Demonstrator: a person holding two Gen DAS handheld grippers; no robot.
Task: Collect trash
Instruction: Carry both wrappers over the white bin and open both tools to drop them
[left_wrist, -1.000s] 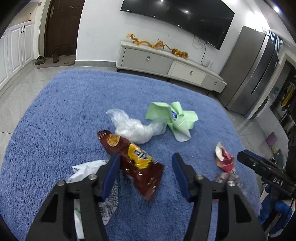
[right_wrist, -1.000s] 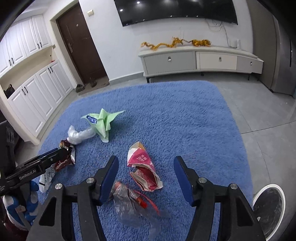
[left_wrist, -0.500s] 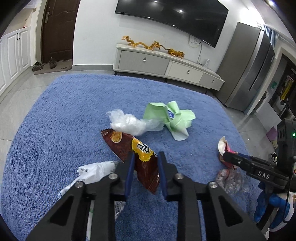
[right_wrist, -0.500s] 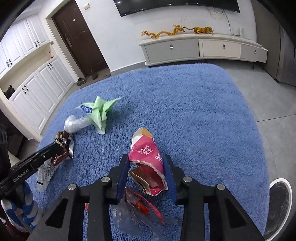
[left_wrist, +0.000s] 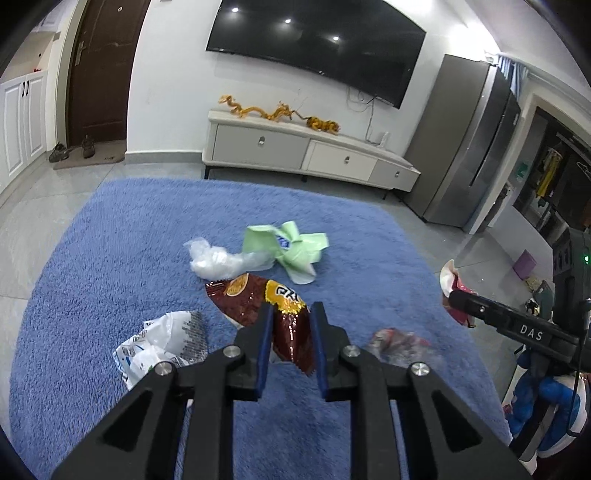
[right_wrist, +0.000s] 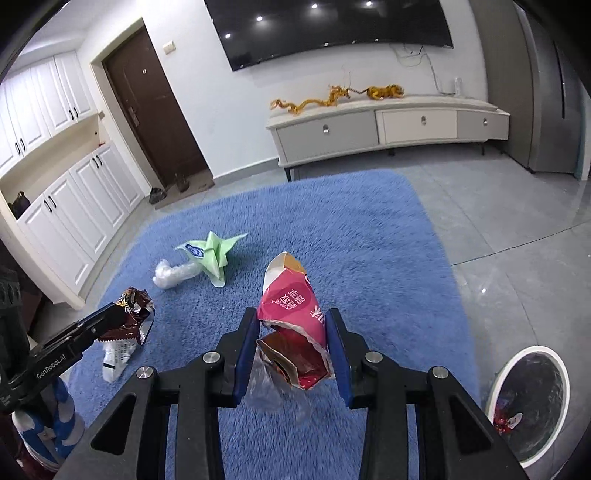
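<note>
My left gripper (left_wrist: 291, 312) is shut on a brown snack bag (left_wrist: 266, 302) and holds it above the blue rug (left_wrist: 110, 240). My right gripper (right_wrist: 293, 321) is shut on a pink snack bag (right_wrist: 291, 306), also lifted off the rug. A green wrapper (left_wrist: 291, 247) and a clear plastic wad (left_wrist: 214, 260) lie on the rug further out. A white printed bag (left_wrist: 159, 343) lies left of the left gripper. A crumpled clear wrapper with red (left_wrist: 399, 343) lies right of it. A white-rimmed trash bin (right_wrist: 528, 398) stands on the tiles at the right.
A low white TV cabinet (left_wrist: 306, 155) stands against the far wall under a wall TV (left_wrist: 314, 48). A steel fridge (left_wrist: 469, 147) is at the right. White cupboards (right_wrist: 62, 206) and a brown door (right_wrist: 155, 107) are at the left. Grey tiles surround the rug.
Both grippers closed from wide open: the left onto the brown snack bag, the right onto the pink snack bag. Both bags have since been lifted off the rug.
</note>
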